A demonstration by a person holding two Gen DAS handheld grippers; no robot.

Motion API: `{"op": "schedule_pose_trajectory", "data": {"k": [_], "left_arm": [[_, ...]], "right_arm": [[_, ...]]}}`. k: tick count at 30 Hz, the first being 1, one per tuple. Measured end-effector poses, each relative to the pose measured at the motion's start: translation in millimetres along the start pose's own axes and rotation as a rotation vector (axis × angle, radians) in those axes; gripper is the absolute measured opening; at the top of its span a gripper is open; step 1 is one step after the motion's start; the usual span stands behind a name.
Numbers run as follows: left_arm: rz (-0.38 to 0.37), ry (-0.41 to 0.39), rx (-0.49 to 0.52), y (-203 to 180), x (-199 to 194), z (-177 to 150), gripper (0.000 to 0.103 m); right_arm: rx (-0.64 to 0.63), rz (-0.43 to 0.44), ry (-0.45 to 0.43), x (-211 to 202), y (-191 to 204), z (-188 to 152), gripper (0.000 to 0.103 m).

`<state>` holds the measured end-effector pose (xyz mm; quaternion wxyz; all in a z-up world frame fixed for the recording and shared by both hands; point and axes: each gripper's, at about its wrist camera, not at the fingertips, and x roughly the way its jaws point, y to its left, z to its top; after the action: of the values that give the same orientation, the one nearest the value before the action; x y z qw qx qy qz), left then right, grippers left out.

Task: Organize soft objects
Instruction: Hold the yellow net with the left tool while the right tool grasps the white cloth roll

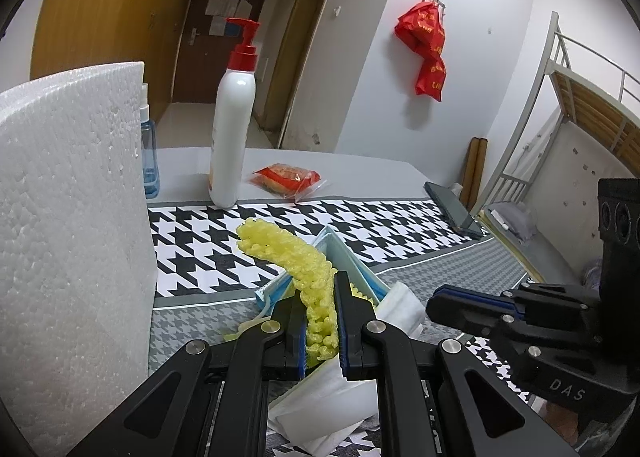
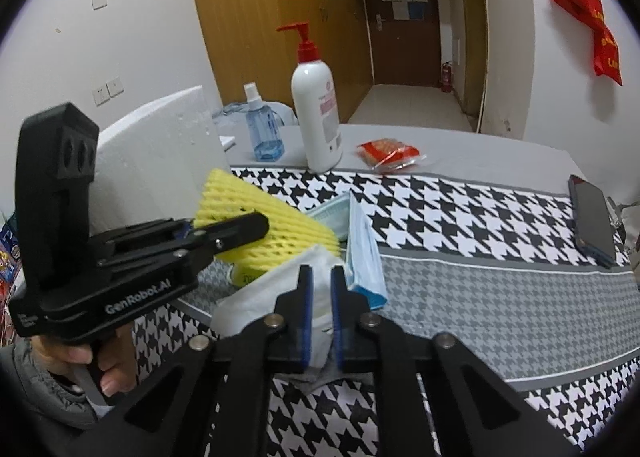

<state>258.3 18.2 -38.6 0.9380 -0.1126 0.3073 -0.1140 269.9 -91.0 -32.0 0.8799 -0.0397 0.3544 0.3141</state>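
My right gripper [image 2: 320,277] is clamped on the white tissue [image 2: 276,293]. My left gripper [image 1: 320,297] is pinched tight on the yellow foam net [image 1: 296,257], held above the blue face masks [image 2: 360,253], apparently clear of them. Farther back on the houndstooth cloth [image 2: 460,209] stands the pump bottle [image 1: 232,129].

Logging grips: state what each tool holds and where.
Left tool: shut on the yellow foam net, gripping its near end. Right tool: shut on the white tissue, pinched at its near edge.
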Motion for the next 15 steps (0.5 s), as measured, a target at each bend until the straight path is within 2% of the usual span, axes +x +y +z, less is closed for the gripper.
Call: {"op": "schedule_pose_trajectory", "data": {"k": [6,7,9,10,11,12,15], "left_arm": [[-0.001,-0.005,0.002,1,-1,0,0.012],[0.000,-0.003,0.002,1,-1,0,0.012],[-0.001,-0.003,0.001,1,-2,0,0.012],[-0.001,-0.003,0.001,0,-2,0,0.012],[-0.002,-0.003,0.001,0,-2,-1,0.012],[-0.001,-0.003,0.002,0,-2,-1,0.012],[-0.003,-0.001,0.002,0,-2,-1,0.012]], "right_arm": [[-0.045,-0.024,0.017,0,3,-2,0.009],[-0.048,-0.014,0.020,2,3,-2,0.012],[-0.037,-0.012,0.029,6,1,-3,0.032],[-0.033,-0.014,0.031,8,0,-3,0.051],[-0.030,-0.016,0.029,9,-1,-2,0.066],[-0.025,-0.020,0.018,9,-1,-2,0.069],[-0.025,-0.012,0.019,12,-1,0,0.069]]}}
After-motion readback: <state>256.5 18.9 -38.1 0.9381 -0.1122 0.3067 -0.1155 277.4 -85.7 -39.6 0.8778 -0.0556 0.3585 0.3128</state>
